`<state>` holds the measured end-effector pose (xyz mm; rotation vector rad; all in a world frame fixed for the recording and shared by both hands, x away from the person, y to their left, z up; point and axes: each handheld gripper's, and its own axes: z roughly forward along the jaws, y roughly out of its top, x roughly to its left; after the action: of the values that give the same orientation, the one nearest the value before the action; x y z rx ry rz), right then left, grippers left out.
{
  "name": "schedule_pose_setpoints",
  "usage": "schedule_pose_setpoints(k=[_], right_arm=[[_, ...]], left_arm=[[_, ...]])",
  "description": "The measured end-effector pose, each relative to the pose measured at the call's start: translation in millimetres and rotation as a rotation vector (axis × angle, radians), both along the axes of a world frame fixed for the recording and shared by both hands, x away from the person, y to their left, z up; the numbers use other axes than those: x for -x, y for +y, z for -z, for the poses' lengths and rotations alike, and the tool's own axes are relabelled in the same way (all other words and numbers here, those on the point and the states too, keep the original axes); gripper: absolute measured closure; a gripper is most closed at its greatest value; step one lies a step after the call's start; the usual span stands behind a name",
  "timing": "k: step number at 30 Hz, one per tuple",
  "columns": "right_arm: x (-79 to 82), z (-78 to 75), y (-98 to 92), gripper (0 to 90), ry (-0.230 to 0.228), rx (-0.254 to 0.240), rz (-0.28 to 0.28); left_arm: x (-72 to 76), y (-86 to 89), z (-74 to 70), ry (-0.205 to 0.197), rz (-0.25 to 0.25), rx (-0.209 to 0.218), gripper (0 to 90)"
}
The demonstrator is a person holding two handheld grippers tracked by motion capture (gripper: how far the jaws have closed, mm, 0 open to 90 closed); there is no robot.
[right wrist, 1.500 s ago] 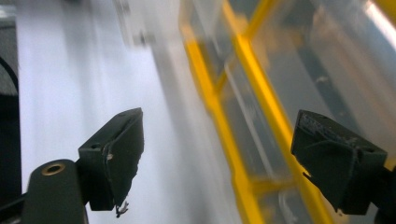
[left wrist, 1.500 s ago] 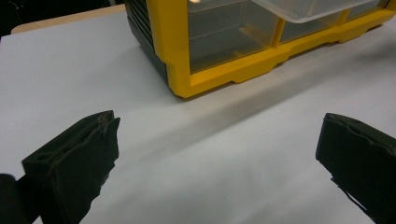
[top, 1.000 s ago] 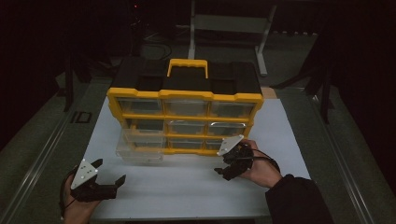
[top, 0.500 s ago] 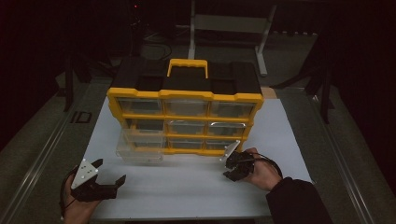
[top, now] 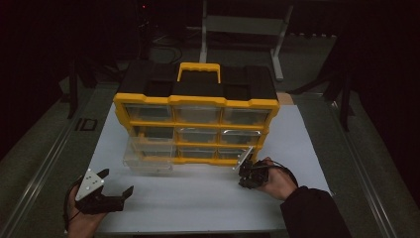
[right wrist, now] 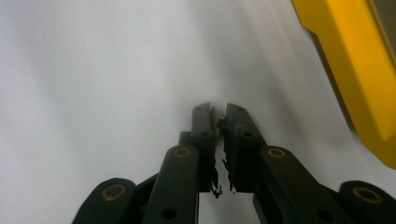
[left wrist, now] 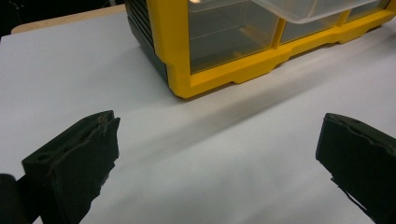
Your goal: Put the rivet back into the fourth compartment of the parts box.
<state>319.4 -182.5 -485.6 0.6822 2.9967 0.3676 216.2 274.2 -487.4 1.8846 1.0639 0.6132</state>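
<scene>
A yellow and black organizer with clear drawers stands in the middle of the white table. One clear drawer at its lower left is pulled out. My left gripper is near the table's front left, open wide, with nothing between its jaws. In the left gripper view the organizer's corner and the pulled-out drawer lie ahead of the left gripper. My right gripper sits low by the organizer's front right corner, shut, holding nothing I can see. The right gripper points at bare table, with the organizer's yellow edge beside it.
A metal stand rises behind the table in the dark. The organizer's yellow handle sticks up on top. A rail runs along the table's left side. White surface stretches between the two grippers.
My right gripper has moved down and away from the organizer's lower right drawer, toward the front of the table. The left gripper has barely shifted.
</scene>
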Motion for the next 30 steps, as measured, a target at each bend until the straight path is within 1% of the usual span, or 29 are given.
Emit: schedule_pose_setpoints(k=[1,2,3,4,5,7,8,9,10,12,13,16,18,23,29,30], right_arm=[[1.1,-1.9,-0.2,83.0,-0.008,-0.013,-0.001],[1.1,-1.9,-0.2,83.0,-0.008,-0.013,-0.001],[0.9,-5.1,-0.5,83.0,-0.024,-0.038,-0.022],[4.6,-14.6,0.8,83.0,-0.031,-0.061,-0.013],[5.3,-17.4,1.3,83.0,-0.036,-0.066,-0.016],[7.8,-28.3,4.6,83.0,-0.062,-0.092,-0.034],[7.8,-28.3,4.6,83.0,-0.062,-0.092,-0.034],[8.0,-33.5,6.2,83.0,-0.079,-0.108,-0.055],[10.0,-45.3,11.7,83.0,-0.096,-0.138,-0.072],[11.0,-57.3,18.8,82.9,-0.124,-0.162,-0.098],[10.9,-62.3,22.2,82.9,-0.136,-0.176,-0.108],[10.7,-76.6,32.9,82.9,-0.163,-0.198,-0.134],[8.7,-86.3,41.2,83.0,-0.198,-0.222,-0.169],[8.0,-111.6,65.0,83.0,-0.25,-0.277,-0.207],[6.8,-130.0,93.3,83.0,-0.288,-0.336,-0.242],[6.0,-133.3,99.3,83.0,-0.301,-0.356,-0.248]], left_arm=[[-0.1,-0.1,0.1,0.001,0.0,0.0,0.1],[-0.1,-0.1,0.1,0.001,0.0,0.0,0.2],[-0.3,-0.3,0.1,0.001,0.001,-0.002,0.2],[-0.3,-0.3,0.1,0.001,0.001,-0.002,0.1],[-0.3,-0.4,0.0,0.0,0.001,-0.003,0.1],[-0.1,-0.3,-0.1,0.0,0.0,-0.002,0.1],[-0.1,-0.3,-0.1,0.0,0.0,-0.002,0.1],[0.0,-0.2,-0.1,0.0,-0.001,-0.002,0.1],[0.0,-0.1,-0.2,0.0,0.0,-0.001,0.1],[0.1,-0.1,-0.2,0.0,0.0,-0.002,0.2],[0.1,-0.1,-0.2,0.0,0.0,-0.002,0.1],[0.1,-0.2,-0.1,-0.001,0.0,-0.002,0.1],[0.2,-0.2,-0.2,-0.001,0.001,-0.003,0.2],[0.2,-0.2,-0.3,-0.002,0.001,-0.001,0.1],[0.3,0.3,-0.3,-0.004,0.001,0.001,0.1],[0.3,0.3,-0.3,-0.004,0.001,0.001,0.2]])
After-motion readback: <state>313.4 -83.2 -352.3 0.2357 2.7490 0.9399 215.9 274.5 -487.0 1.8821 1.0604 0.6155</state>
